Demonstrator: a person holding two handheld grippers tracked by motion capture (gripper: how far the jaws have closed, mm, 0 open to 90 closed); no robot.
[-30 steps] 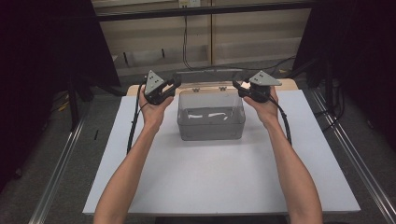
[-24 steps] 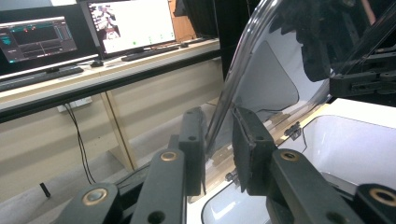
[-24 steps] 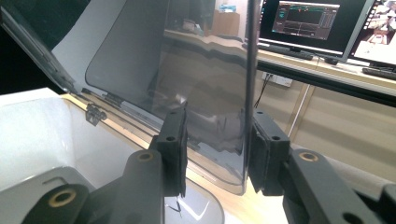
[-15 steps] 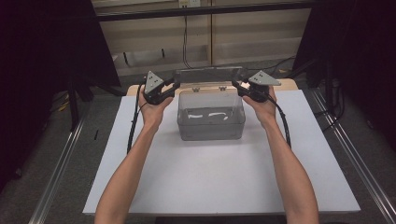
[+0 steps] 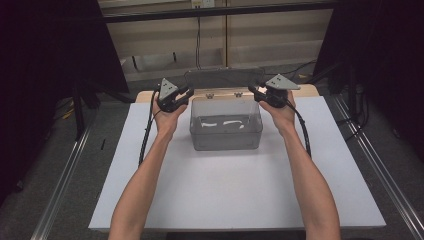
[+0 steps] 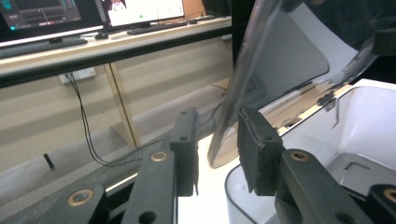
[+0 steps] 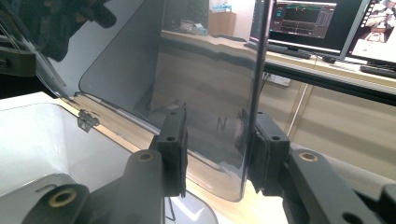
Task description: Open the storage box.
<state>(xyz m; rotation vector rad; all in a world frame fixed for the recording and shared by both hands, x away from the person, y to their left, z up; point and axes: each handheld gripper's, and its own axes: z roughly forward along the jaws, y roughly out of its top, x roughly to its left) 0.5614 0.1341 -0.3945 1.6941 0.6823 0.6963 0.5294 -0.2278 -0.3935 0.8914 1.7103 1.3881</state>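
Your left claw (image 5: 186,95) sits at the left back corner of the box (image 5: 226,126), jaws spread a bit with the lid (image 5: 223,79) edge between them. In the left gripper view the lid (image 6: 280,60) edge passes through the gap, close to the right pad, and the jaws have just been closing on it; I can't tell if they're pressing it.

The clear box sits mid-counter (image 5: 240,190) toward the back, lid swung up past the rear rim on its hinges (image 5: 210,95).

Your right claw (image 5: 256,93) is at the right back corner. In the right gripper view the lid (image 7: 205,93) edge stands between the jaws, right against the right pad; the left pad looks apart from it, so no clear pinch.
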